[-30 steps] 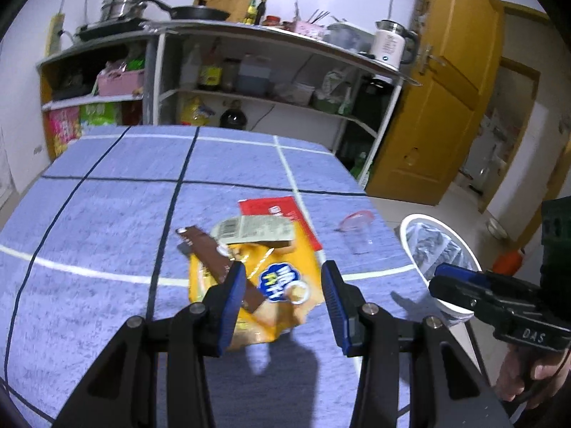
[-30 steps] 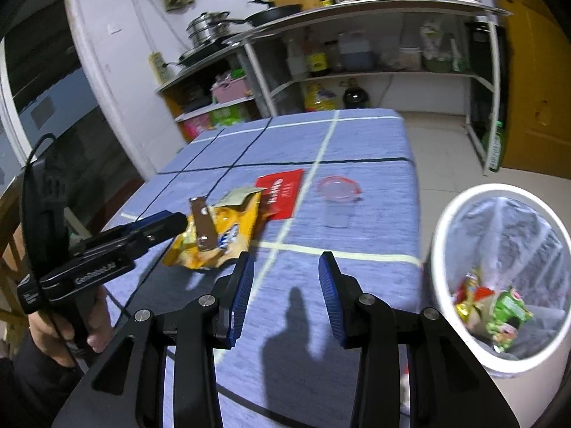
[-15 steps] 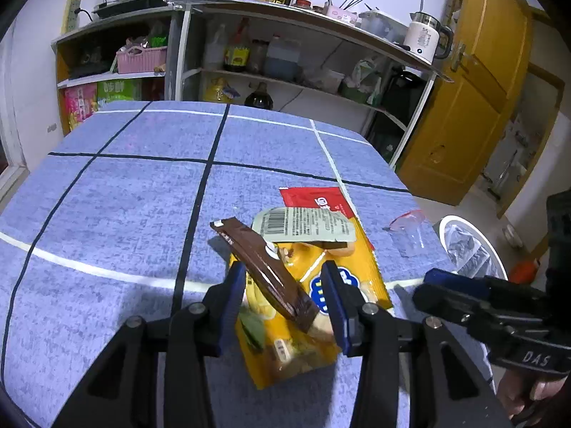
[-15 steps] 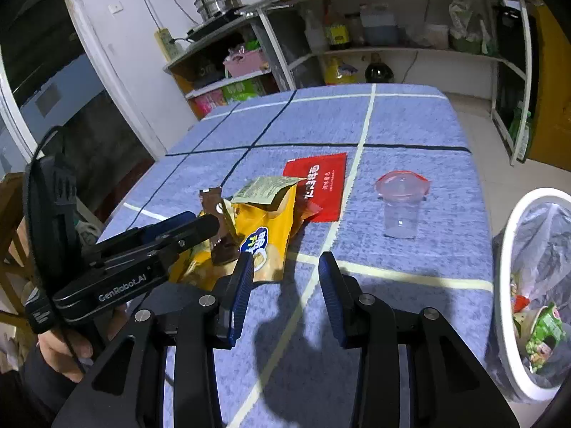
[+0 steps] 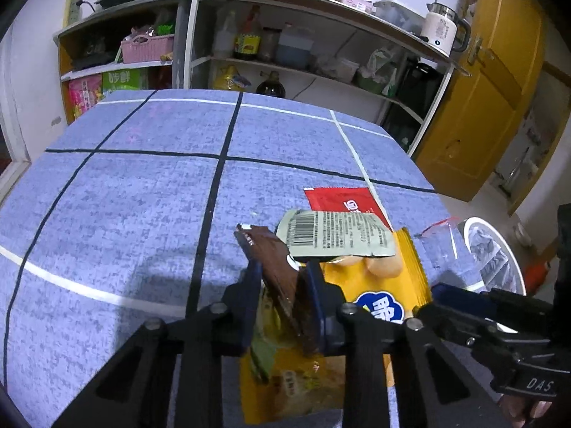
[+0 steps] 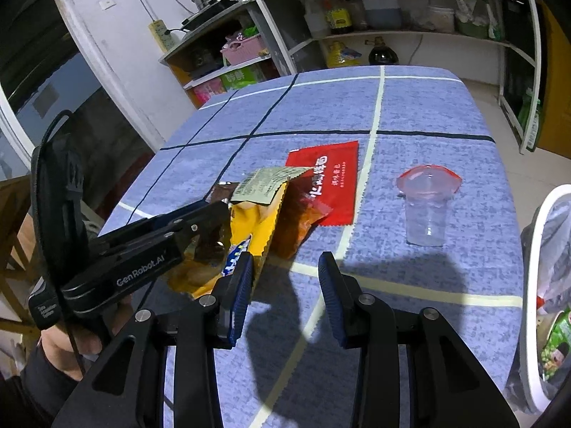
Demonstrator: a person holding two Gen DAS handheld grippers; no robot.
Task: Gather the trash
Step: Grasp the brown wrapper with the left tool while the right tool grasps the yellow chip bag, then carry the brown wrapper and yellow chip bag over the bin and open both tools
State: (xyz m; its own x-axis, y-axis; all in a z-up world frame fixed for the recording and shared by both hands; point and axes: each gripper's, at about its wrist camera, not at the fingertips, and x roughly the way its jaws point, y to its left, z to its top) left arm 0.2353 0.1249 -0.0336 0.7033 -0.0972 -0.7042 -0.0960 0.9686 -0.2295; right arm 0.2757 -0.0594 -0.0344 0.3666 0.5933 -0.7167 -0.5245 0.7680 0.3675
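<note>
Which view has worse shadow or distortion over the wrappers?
Left wrist: shelf bows from fisheye; brown wrapper between the left gripper's jaws is dim; barcode packet stays sharp. Right wrist: right gripper throws a hard shadow on the tablecloth; yellow bag is lit.

The left wrist view is taken from low over the bench [image 5: 135,192], along the left tongs [image 5: 282,285], facing the shelving [image 5: 285,53] at the far wall; the yellow snack bag [image 5: 385,285] is seen very near. The right wrist view is taken from the bench's near right corner, along the right tongs [image 6: 283,292], angled leftward across the bench [image 6: 410,107]. Both views share the yellow snack bag [image 6: 257,224], the red packet [image 5: 342,201] [image 6: 332,178], the plastic cup [image 5: 439,246] [image 6: 426,210] and the bin [image 5: 499,249] [image 6: 535,285]. Each set of tongs is caught in the other view.
</note>
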